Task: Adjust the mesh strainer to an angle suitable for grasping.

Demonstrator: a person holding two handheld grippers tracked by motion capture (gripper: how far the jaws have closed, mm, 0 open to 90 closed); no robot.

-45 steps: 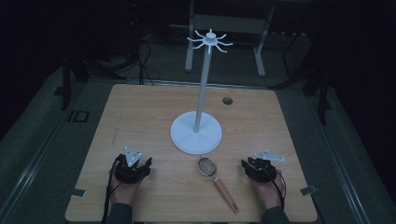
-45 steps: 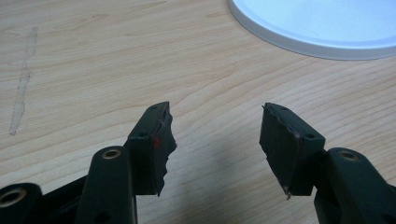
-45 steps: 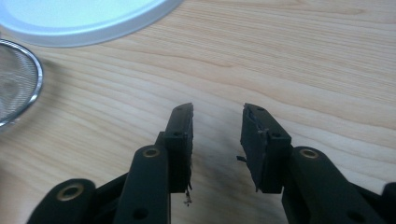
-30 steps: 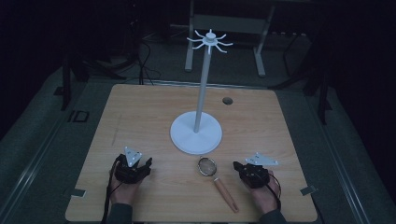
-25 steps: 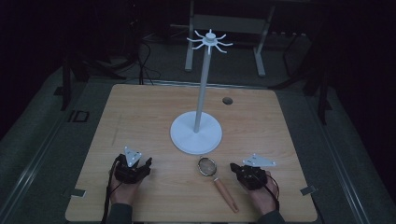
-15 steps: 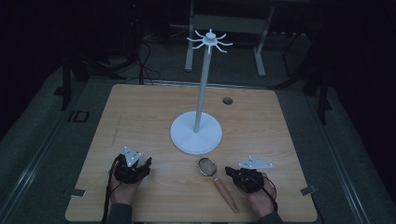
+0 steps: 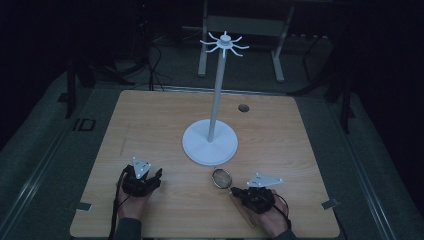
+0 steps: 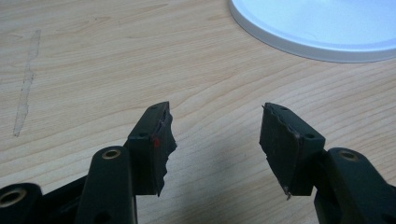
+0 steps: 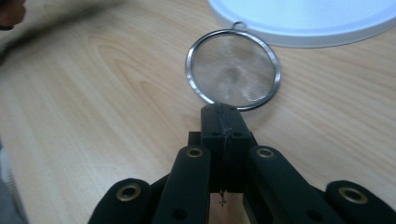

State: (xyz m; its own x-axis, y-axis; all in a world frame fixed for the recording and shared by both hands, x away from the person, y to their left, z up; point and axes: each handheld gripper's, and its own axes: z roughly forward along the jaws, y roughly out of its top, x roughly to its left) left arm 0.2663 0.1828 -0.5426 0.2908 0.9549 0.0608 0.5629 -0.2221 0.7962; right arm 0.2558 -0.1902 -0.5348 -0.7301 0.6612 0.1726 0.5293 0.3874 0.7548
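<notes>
On the left of the light wooden tabletop (image 7: 165,120), the left gripper (image 7: 142,180) is seen resting near the front edge, held in a hand. In the left gripper view its fingers (image 8: 156,144) are spread wide with nothing but bare wood between them, and the rim of the white round base (image 8: 317,32) is visible ahead.

At the centre of the high view a tall white stand with a ring of hooks at its top (image 7: 216,100) is planted on that disc base. Just in front of the base lies a small round metal mesh strainer (image 7: 221,177), whose wooden handle (image 7: 242,214) runs back toward the person.

To the right, the right gripper (image 7: 256,197) is placed over the strainer's handle. In the right gripper view its fingers (image 9: 223,128) are pressed together just behind the mesh ring (image 9: 233,70); whether the neck is truly pinched cannot be told for certain, though a grasp is judged to be in hand.

The step is judged to be picking up the strainer. Next, a lift and a carry toward a hook would probably be called for, the small loop on the rim being presented to it.
</notes>
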